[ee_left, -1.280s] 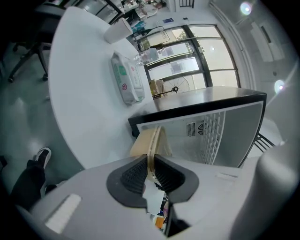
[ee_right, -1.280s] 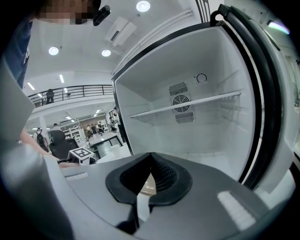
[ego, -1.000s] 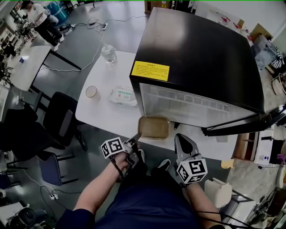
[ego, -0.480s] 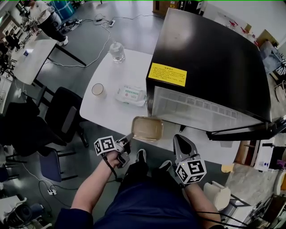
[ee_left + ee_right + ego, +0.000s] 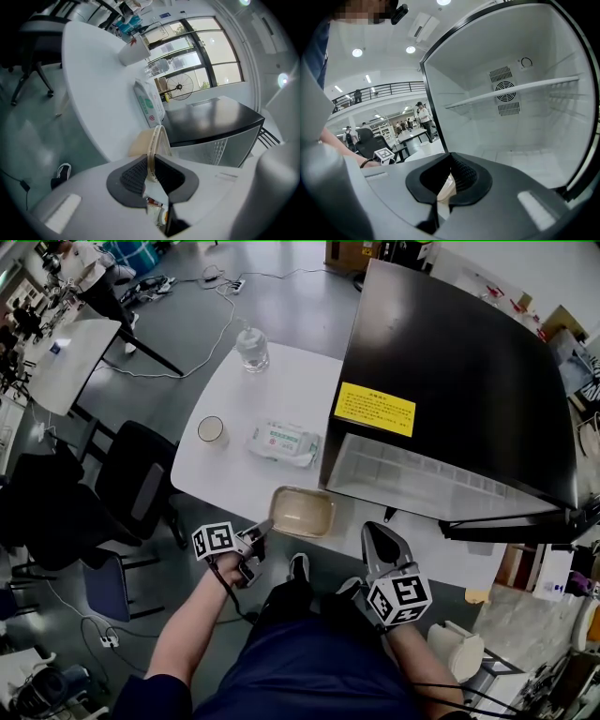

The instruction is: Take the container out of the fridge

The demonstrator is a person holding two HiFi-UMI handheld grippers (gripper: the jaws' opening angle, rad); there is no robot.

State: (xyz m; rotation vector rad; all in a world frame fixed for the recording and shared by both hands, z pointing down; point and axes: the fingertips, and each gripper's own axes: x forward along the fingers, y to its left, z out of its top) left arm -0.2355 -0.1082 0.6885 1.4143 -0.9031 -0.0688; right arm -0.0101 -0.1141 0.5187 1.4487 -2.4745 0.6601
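Seen from above, the shallow beige plastic container is at the near edge of the white table, just in front of the open black fridge. The left gripper, in its own view, has its jaws pinching the container's thin rim. The right gripper faces the fridge's white interior in its view, jaw tips pressed together and holding nothing.
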